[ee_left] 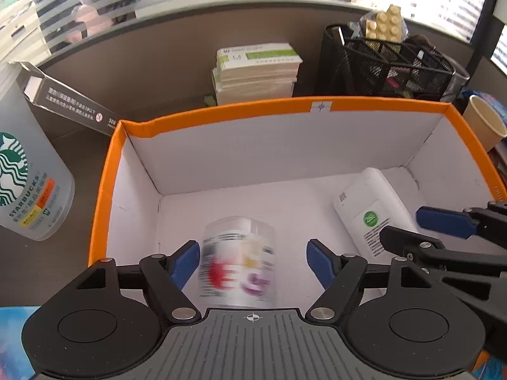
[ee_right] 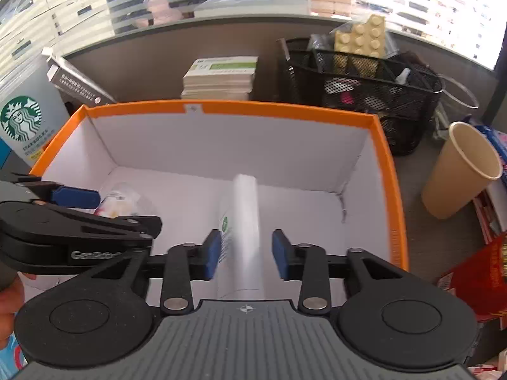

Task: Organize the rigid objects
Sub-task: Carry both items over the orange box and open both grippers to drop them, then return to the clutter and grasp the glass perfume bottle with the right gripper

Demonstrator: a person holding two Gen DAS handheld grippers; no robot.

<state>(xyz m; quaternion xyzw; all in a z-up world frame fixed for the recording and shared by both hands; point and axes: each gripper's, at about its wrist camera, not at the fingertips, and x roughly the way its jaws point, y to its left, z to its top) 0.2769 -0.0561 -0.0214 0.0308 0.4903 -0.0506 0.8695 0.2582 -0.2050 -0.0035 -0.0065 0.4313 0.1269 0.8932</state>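
- My left tool (ee_left: 253, 264) is wide open over the orange box (ee_left: 221, 114); the clear jar (ee_left: 238, 261) lies between its blue pads, and I see a gap on both sides.
- My right tool (ee_right: 245, 253) is open too, around the white bottle (ee_right: 244, 221), which lies on the box floor; whether they touch, I cannot tell.

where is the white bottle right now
The white bottle lies inside the orange box, on its right side, between the right gripper's open fingers.
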